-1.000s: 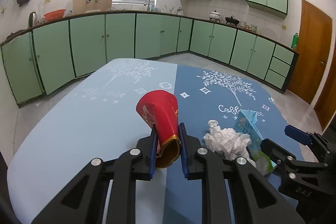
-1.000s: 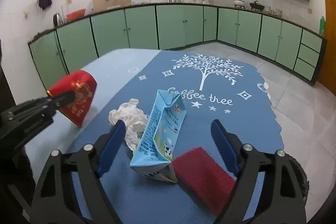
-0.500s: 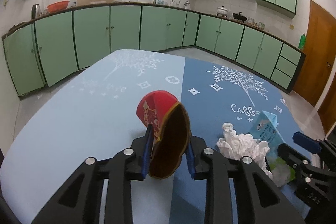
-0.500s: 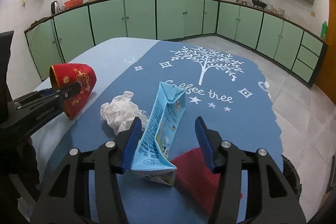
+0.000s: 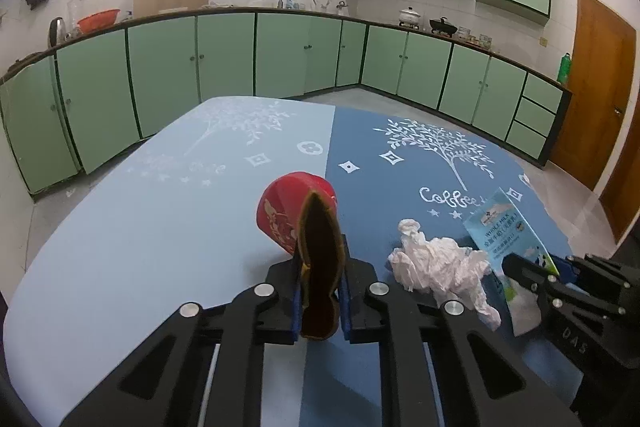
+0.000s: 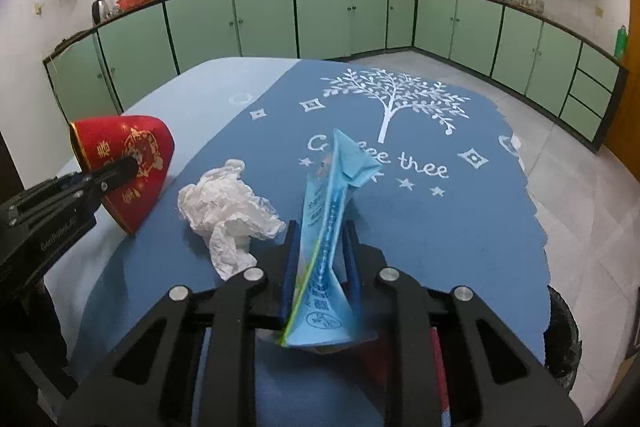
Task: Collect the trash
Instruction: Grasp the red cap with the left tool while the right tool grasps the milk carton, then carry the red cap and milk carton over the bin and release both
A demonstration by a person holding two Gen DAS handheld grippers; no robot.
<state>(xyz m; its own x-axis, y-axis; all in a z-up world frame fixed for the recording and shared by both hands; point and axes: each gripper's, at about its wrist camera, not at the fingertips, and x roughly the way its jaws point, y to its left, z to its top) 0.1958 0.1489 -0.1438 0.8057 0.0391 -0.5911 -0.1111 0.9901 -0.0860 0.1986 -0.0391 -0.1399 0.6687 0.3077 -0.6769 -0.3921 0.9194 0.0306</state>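
My left gripper [image 5: 320, 273] is shut on a red paper cup [image 5: 298, 215] with gold print, squashing its rim flat and holding it above the table; the cup also shows in the right wrist view [image 6: 124, 159]. My right gripper [image 6: 320, 259] is shut on a light blue milk carton [image 6: 328, 227], pinching it flat; the carton also shows in the left wrist view [image 5: 508, 227]. A crumpled white tissue [image 5: 436, 263] lies on the tablecloth between the two grippers and shows in the right wrist view too [image 6: 228, 207].
The table carries a two-tone blue cloth [image 6: 420, 211] with a white tree print. A red pad [image 6: 436, 359] lies under the right gripper. A dark bin [image 6: 562, 339] stands on the floor at the table's right edge. Green cabinets [image 5: 224, 67] line the walls.
My right gripper closed from wide open onto the milk carton, squeezing it flat. My left gripper lifted and turned the red cup, which is squashed more.
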